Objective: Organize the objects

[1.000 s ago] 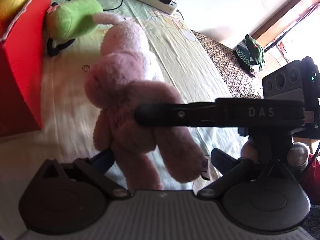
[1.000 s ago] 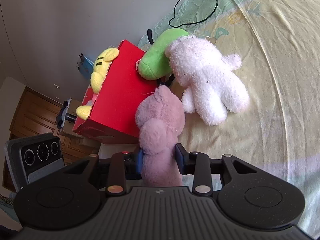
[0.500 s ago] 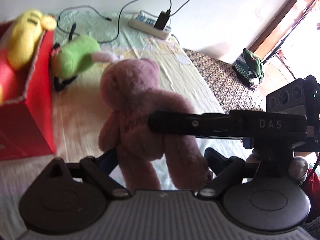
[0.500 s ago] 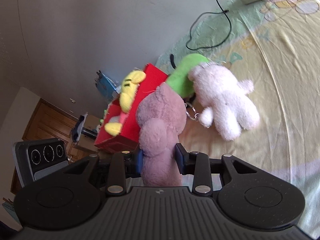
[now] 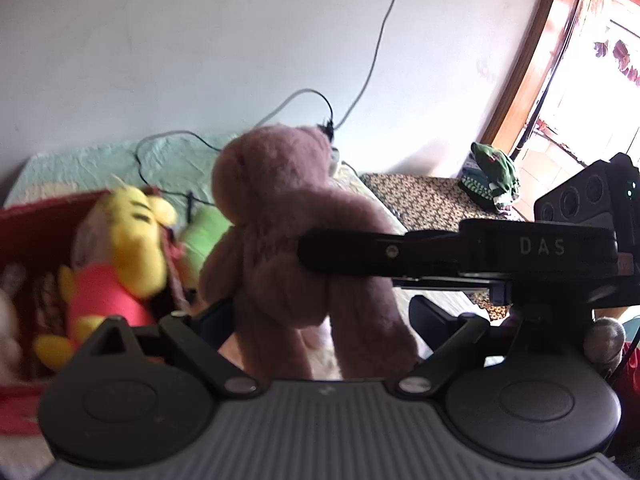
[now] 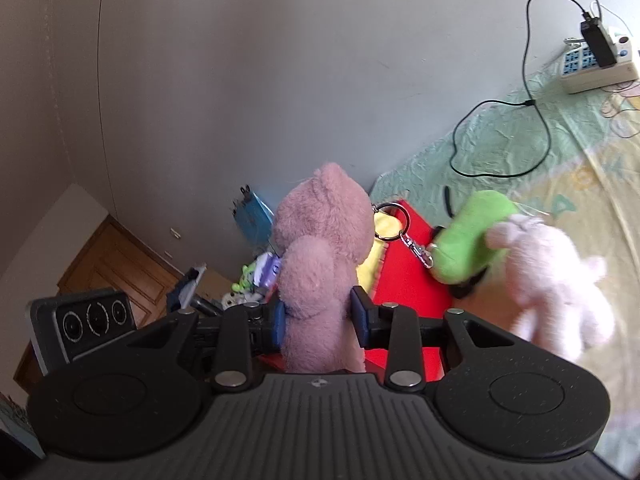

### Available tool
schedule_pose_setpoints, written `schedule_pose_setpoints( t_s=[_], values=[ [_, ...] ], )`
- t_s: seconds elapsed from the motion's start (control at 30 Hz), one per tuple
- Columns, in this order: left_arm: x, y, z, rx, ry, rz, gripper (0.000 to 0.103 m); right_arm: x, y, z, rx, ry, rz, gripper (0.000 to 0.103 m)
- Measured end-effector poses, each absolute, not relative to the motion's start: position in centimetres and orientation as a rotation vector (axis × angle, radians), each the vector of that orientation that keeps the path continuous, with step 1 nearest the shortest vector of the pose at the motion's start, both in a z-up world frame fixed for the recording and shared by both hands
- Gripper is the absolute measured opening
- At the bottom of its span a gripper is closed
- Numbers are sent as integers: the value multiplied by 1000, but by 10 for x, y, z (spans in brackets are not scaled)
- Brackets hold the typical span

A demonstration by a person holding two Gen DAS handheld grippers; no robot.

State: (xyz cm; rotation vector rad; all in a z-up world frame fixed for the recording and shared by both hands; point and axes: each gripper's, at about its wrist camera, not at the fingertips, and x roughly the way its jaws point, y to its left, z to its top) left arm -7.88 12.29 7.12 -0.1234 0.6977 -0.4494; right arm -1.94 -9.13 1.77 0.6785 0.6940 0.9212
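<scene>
1. Bed point(image 6: 552, 168): pale sheet carrying a white plush point(image 6: 556, 280) and a green plush point(image 6: 468, 236), both beside the red box point(image 6: 412, 280). These are probably still to be sorted.
2. Red box point(image 5: 24, 216): already holds a yellow plush point(image 5: 124, 248) in a red shirt, which fills much of the opening. Risk: a bear lowered onto it could perch on top and roll out over the rim.
3. Pink bear point(image 6: 320, 264): held in the air, upright, near the box and in front of it in the left wrist view. Its long axis runs roughly vertical, head up and legs hanging; the face is turned away from the right wrist camera.
4. Right gripper point(image 6: 320, 316): clamped on the bear's waist, blue pads sunk into the fur. Risk: soft stuffing gives under the pads, so the bear may pivot or slip.
5. Left gripper point(image 5: 316, 316): jaws apart, holding nothing, with the bear's legs hanging between them untouched.
6. Keyring point(image 6: 394, 220): dangles from the bear's head on a short chain; it may snag on the box rim.
</scene>
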Motion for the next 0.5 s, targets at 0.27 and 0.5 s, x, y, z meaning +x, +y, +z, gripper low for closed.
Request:
schedule_pose_setpoints(
  t_s=[0.27, 0.5],
  values=[
    [-70, 203, 86, -94, 671, -406, 90, -11, -7, 28, 698, 661, 915, 35],
    [-49, 263, 76, -95, 709, -367, 91, 2, 61, 12, 763, 709, 842, 36]
  ],
)
